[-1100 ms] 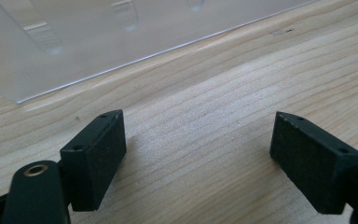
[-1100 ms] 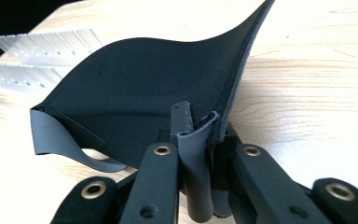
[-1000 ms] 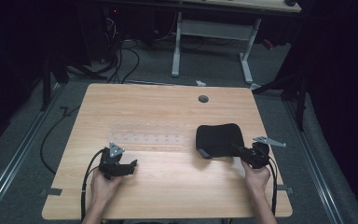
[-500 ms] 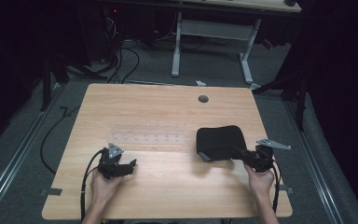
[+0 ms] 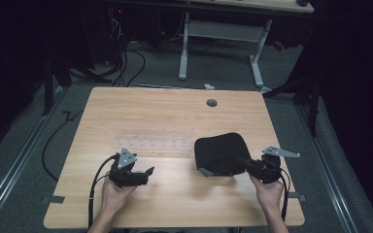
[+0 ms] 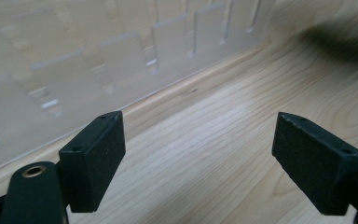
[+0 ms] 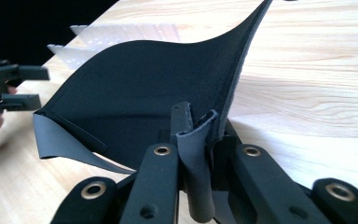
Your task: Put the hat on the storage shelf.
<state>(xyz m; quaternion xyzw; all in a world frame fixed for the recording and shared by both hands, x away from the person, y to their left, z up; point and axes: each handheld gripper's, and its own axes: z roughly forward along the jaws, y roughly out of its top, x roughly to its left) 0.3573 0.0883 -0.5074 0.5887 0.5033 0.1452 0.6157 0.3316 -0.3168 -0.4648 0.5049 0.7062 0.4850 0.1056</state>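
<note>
A black flexible mat (image 5: 221, 153), like a mouse pad, is lifted and curled above the right half of the wooden table (image 5: 175, 116). My right gripper (image 5: 245, 164) is shut on its near right edge. In the right gripper view the mat (image 7: 144, 93) arches up from the jaws, a grey underside fold pinched between them, with my right gripper (image 7: 199, 135) clamped on it. My left gripper (image 5: 148, 171) rests open near the table's front left, nothing between its pads (image 6: 93, 158). A clear plastic divider tray (image 5: 150, 143) lies flat at the table's middle, just beyond the left gripper.
A round cable grommet (image 5: 211, 103) sits near the table's far edge. Cables trail off the left side of the table to the floor. A white desk frame (image 5: 223, 34) stands beyond the table. The clear tray (image 6: 98, 60) lies close ahead of the left jaws.
My right gripper has drawn back toward the front edge with the mat's edge, and the mat has lifted and curled slightly. The left gripper has stayed put.
</note>
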